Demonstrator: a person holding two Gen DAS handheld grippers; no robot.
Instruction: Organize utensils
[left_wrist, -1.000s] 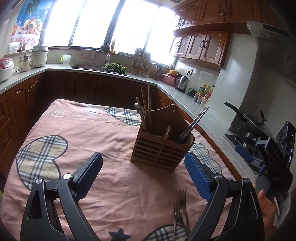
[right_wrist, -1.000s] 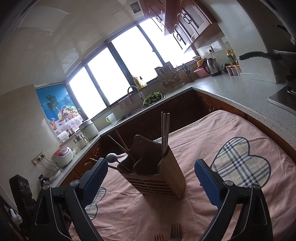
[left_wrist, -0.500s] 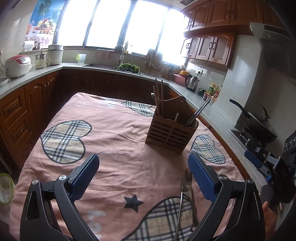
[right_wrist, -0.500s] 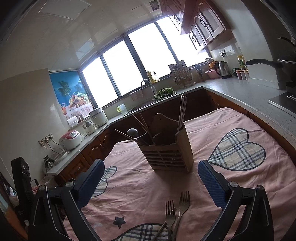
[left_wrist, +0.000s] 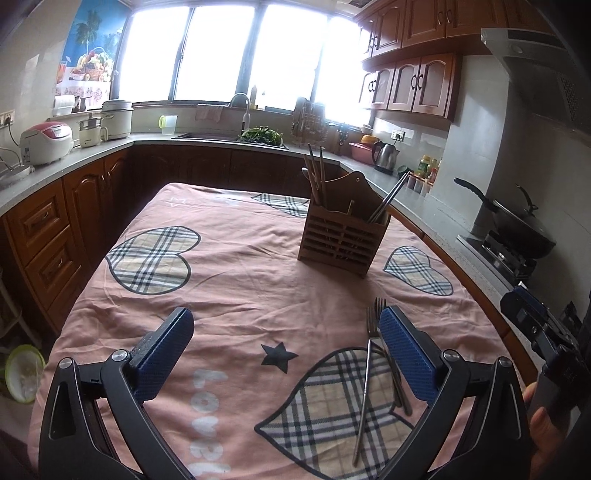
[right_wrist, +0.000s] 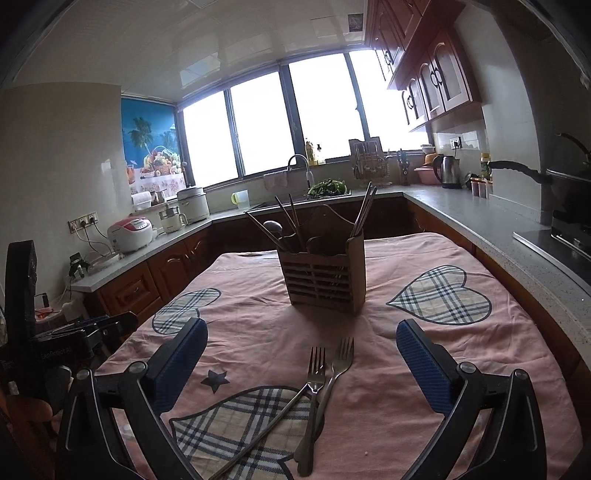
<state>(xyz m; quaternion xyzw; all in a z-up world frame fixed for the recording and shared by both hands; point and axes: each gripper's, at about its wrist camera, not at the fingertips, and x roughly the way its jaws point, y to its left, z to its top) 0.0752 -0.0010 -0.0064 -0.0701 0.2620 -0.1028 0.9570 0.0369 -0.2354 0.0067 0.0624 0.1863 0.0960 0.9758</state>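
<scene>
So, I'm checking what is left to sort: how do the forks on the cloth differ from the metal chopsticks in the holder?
The forks lie flat on the pink cloth, out in the open. The metal chopsticks stand leaning in the right end of the wooden holder. The forks have tined heads and their handles overlap, while the chopsticks are plain thin rods side by side. Both are silvery metal.

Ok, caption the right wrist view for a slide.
Open right gripper over two forks on the pink cloth, wooden holder beyond.
</scene>
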